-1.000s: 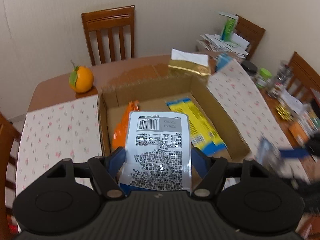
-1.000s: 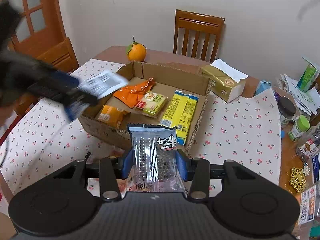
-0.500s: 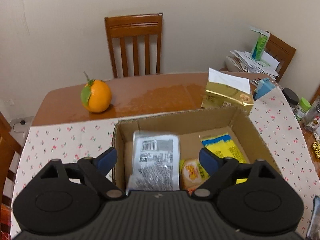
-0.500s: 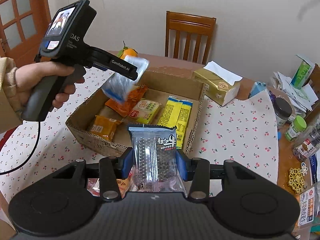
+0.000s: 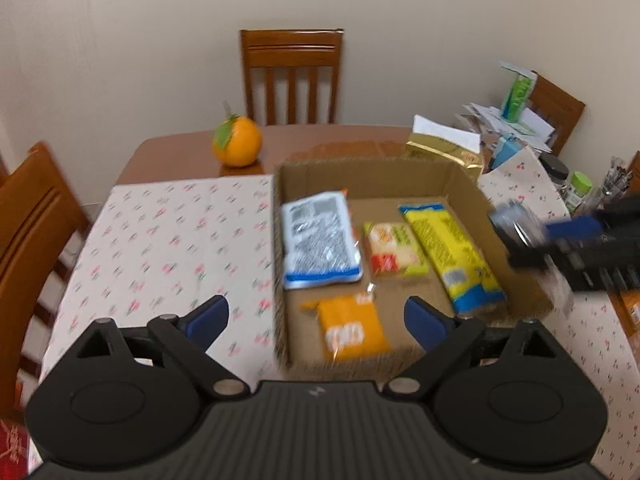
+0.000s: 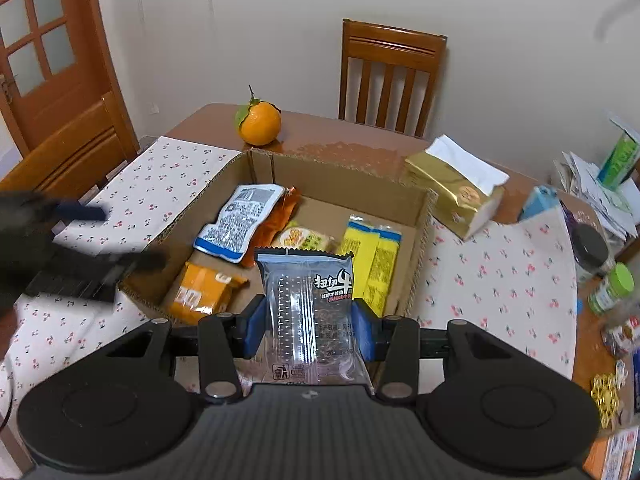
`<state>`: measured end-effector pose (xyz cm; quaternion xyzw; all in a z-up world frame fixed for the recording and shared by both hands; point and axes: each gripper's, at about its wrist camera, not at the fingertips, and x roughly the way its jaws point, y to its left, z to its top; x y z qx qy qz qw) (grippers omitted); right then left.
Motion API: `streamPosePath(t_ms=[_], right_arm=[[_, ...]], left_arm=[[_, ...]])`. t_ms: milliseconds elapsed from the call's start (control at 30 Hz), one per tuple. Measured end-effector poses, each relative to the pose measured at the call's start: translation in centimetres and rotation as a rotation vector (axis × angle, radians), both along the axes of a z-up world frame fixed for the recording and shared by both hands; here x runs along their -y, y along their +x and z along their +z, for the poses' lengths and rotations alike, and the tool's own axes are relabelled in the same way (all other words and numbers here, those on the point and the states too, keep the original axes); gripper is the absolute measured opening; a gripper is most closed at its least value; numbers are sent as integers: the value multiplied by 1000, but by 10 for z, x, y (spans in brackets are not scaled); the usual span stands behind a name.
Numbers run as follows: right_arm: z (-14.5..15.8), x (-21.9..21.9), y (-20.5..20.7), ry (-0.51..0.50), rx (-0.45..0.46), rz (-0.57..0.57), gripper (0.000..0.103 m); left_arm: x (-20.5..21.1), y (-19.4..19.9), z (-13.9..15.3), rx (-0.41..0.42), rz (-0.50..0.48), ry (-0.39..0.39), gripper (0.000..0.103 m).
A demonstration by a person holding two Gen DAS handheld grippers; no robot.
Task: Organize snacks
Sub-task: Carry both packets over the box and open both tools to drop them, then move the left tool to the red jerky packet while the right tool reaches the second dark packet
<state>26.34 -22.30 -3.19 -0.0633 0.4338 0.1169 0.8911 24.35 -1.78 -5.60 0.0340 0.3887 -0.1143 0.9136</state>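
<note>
With the white packet [image 5: 320,240] lying in the cardboard box [image 5: 360,178] and the left gripper [image 5: 316,320] spreading empty above it, the right gripper [image 6: 308,330] pinches the clear blue packet [image 6: 310,312], which probably goes into the box next.

Home dining room: wooden chairs [image 6: 392,80], cherry-print tablecloth [image 6: 500,280], panelled door [image 6: 44,52].

Soft, even indoor light with only faint shadows fills both fisheye views, whose corners go black and whose edges bow, while the left view is smeared all over by motion blur, the right view stays sharp except the streaked left tool [image 6: 80,240], and the bare worktop [image 6: 352,148] shows mild glare.
</note>
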Motion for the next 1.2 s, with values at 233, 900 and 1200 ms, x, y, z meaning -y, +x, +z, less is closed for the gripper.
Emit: streamPosePath(t_ms=[233,900,1200], right_arm=[[-9,-23,28,-6,-11,49,50],[-14,-1,-21,-89,41,-132,103],[-61,47,-70,-166,-59,-363,103]], left_arm=[[-13,-25,-5,-8,34,8,95],[-11,-33,-18,-51,8,41,95],[-3,-35,-45,-137,-17,98,95]])
